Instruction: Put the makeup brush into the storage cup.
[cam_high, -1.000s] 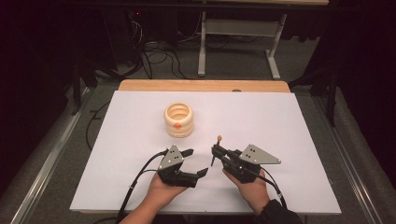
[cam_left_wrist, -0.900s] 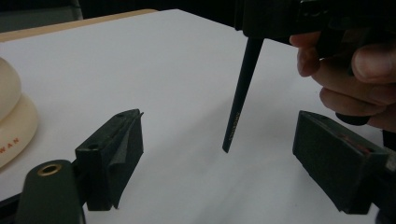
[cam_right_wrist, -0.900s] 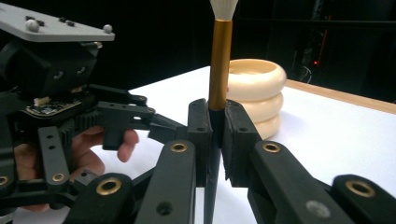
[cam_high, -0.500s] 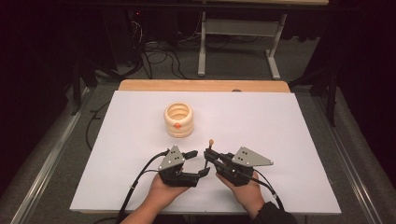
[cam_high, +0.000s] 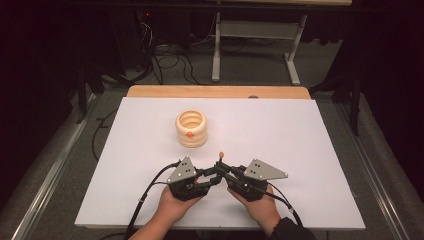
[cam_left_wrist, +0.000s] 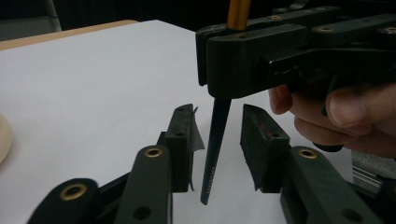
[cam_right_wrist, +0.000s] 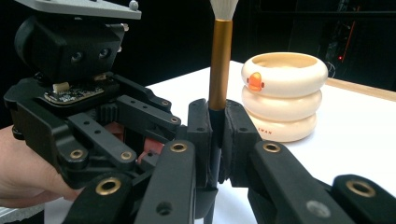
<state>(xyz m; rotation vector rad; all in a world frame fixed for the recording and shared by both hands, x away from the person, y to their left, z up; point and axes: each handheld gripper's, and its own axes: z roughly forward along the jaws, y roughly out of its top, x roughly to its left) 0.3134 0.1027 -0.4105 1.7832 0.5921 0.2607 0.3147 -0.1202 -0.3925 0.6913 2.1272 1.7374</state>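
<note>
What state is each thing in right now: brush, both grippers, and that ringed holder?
Brush: upright, bristles up, clamped at the top of its black handle.
Right gripper: shut on the brush.
Left gripper: jaws have just been closing; they flank the lower handle, pads not yet touching it.
Ringed holder: upright on the white table, apart from both grippers; nothing seen in it.

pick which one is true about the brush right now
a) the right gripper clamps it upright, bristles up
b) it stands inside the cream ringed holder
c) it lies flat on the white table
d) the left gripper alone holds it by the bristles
a: in the right gripper view the right gripper has its pads pressed on the brush, which stands upright with the white bristles on top, apart from the cream ringed holder.
</note>
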